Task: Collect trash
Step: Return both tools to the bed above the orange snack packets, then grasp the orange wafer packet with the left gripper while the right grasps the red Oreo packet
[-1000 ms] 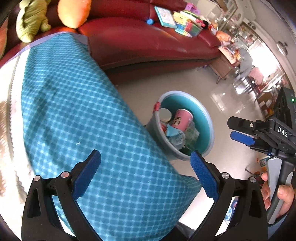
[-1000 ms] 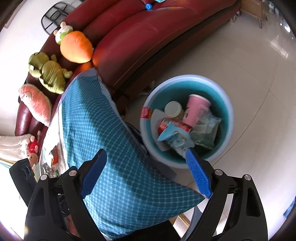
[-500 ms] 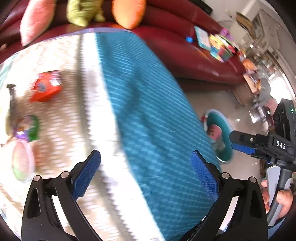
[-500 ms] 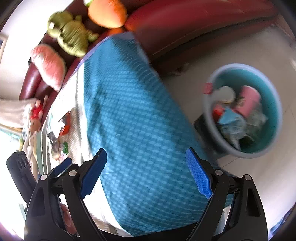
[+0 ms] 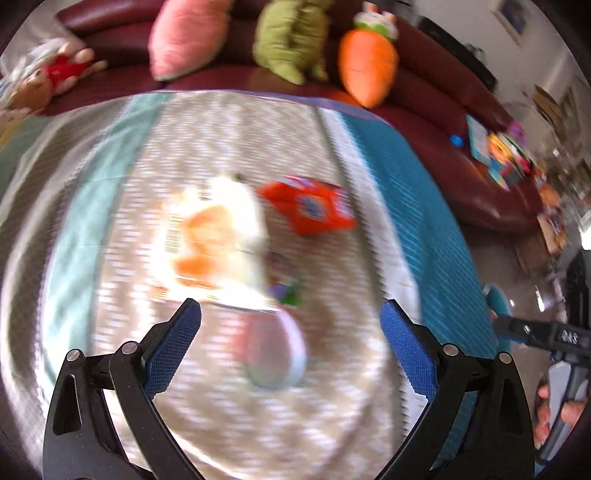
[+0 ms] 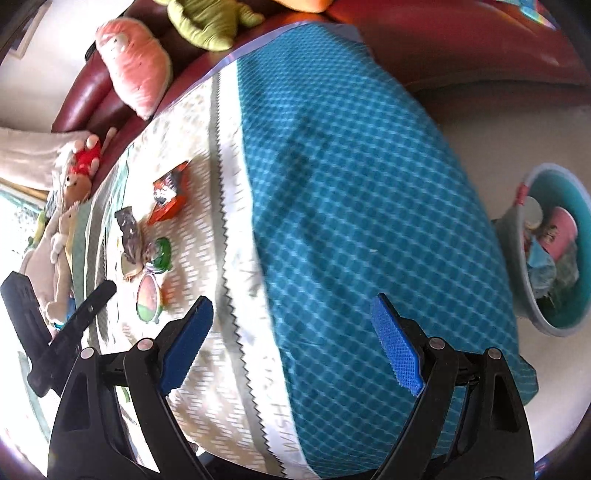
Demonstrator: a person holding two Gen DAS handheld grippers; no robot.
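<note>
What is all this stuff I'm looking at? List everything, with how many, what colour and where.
Orange wrapper: one, orange-red, on the cloth's pale part.
Crumpled wrapper: one, silvery-dark, beside it.
Green piece: one, green, below the wrappers.
Round lid: one, pink and green, nearest the fingers.
Tablecloth: one, teal check with a pale patterned part.
Bucket: one, teal inside, on the floor, holding trash.
Pink cup: one, in the bucket.
Sofa: one, dark red, behind the table.
Plush toys: pink, green, orange carrot, on the sofa.
Left gripper: black, blue fingers, open.
Right gripper: same, open.
</note>
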